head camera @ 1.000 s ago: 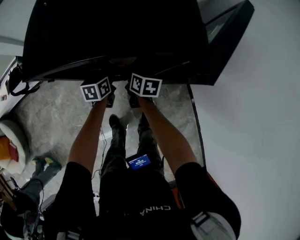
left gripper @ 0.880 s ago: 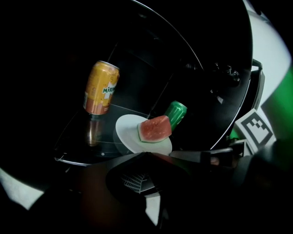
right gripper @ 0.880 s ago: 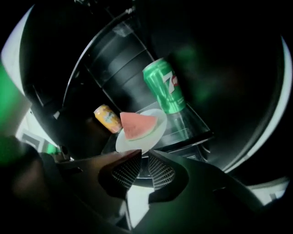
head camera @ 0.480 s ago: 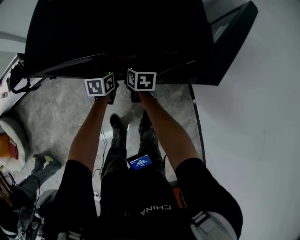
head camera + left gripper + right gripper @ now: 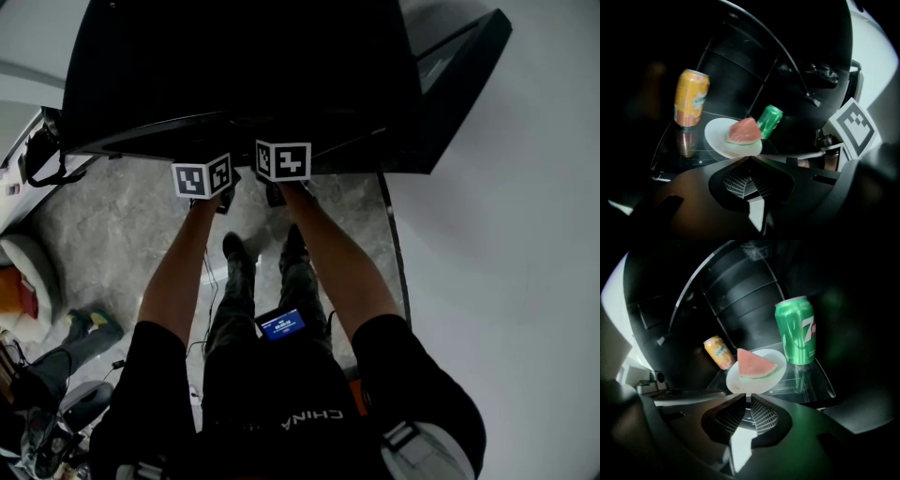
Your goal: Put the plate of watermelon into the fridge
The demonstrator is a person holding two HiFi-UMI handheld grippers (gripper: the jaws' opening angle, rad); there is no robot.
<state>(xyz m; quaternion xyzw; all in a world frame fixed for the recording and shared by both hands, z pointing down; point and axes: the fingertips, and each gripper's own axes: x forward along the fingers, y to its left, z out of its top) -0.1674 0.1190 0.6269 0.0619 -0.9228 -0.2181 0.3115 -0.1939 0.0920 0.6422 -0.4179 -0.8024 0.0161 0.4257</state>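
A white plate [image 5: 716, 137] with a red watermelon wedge [image 5: 744, 131] rests on a glass shelf [image 5: 812, 380] inside the dark fridge [image 5: 244, 66]. It sits between an orange can [image 5: 691, 97] and a green can [image 5: 769, 120]. The right gripper view shows the same plate [image 5: 740, 383], the wedge [image 5: 755, 364], the green can [image 5: 796, 330] and the orange can [image 5: 719, 351]. My left gripper [image 5: 749, 159] is shut and empty, a little short of the plate's near rim. My right gripper [image 5: 748, 397] is likewise shut on nothing. In the head view their marker cubes [image 5: 202, 176] [image 5: 283, 159] are side by side under the fridge's front edge.
The fridge door [image 5: 459, 66] stands open at the right, beside a white wall [image 5: 506, 281]. Below is a grey marble floor [image 5: 112, 234] with my legs and a small blue-lit screen [image 5: 279, 324]. Another person's shoes [image 5: 89, 323] and a cable lie at the lower left.
The two marker cubes have drawn slightly closer together at the fridge's front edge. The view has shifted a little.
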